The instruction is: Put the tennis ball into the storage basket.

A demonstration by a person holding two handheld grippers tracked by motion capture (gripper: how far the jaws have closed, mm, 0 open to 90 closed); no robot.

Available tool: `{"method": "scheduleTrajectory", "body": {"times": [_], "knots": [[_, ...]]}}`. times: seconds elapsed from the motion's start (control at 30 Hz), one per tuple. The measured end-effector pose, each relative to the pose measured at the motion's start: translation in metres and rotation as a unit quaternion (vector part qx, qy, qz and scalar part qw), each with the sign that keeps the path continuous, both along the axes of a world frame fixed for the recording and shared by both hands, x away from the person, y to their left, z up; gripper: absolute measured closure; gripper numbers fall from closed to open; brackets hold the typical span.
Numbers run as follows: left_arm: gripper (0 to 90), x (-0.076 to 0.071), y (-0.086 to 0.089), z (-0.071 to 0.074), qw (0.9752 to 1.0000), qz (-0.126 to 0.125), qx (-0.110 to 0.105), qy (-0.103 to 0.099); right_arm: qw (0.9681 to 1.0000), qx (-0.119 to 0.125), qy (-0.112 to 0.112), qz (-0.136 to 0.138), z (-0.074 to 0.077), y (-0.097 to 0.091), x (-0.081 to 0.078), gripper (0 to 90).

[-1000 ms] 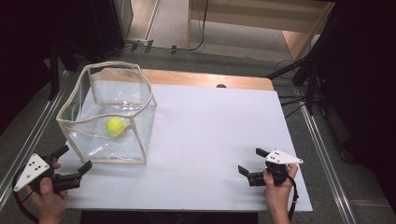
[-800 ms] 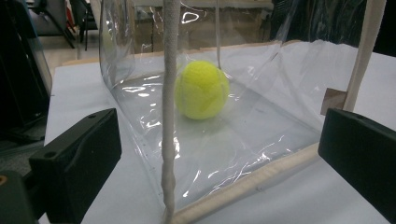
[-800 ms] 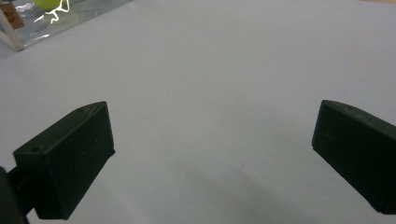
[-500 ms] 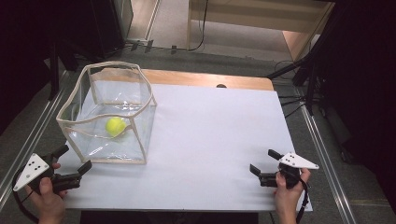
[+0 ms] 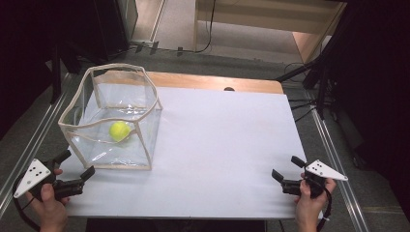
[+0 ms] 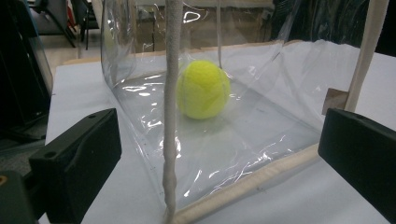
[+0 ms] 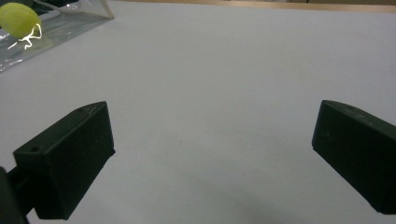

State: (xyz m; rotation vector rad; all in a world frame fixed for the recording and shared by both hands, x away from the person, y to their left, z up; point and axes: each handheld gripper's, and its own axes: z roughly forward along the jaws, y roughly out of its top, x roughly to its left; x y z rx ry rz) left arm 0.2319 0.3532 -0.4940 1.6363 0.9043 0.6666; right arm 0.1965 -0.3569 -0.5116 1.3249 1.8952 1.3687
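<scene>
- Clear plastic, edged in cream piping, makes up the open-topped box (image 5: 112, 118) at the left of the white worktop (image 5: 222, 145); a yellow-green tennis ball (image 5: 119, 131) rests on its floor, towards the near right corner.
- The one change over the last second is on the right: the right gripper (image 5: 285, 170) has drawn back from the middle of the worktop's near half to its near right corner, well apart from the box. Its jaws stand spread, with only bare worktop between them in the right gripper view.
- The left gripper (image 5: 75, 164) has not shifted: it sits just beside the box's near left corner, jaws spread and holding nothing. In the left gripper view the box's near corner seam (image 6: 170, 112) rises between them, with the ball (image 6: 202, 88) behind the film.
- Box and ball lie where they did a second ago.
- My reading: with the ball settled inside and the right hand retreating empty, the placing looks finished. If more handling follows, the left gripper is the one placed to take the box.
</scene>
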Motion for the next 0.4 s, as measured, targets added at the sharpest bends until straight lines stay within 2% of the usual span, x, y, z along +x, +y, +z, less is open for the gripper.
{"method": "scheduleTrajectory", "body": {"times": [0.4], "knots": [[0.0,-0.0004,-0.0002,-0.0001,1.0000,0.001,0.000,0.001,1.0000,0.003,0.004,-0.004,-0.0030,-0.0044,-0.0007,0.0]]}}
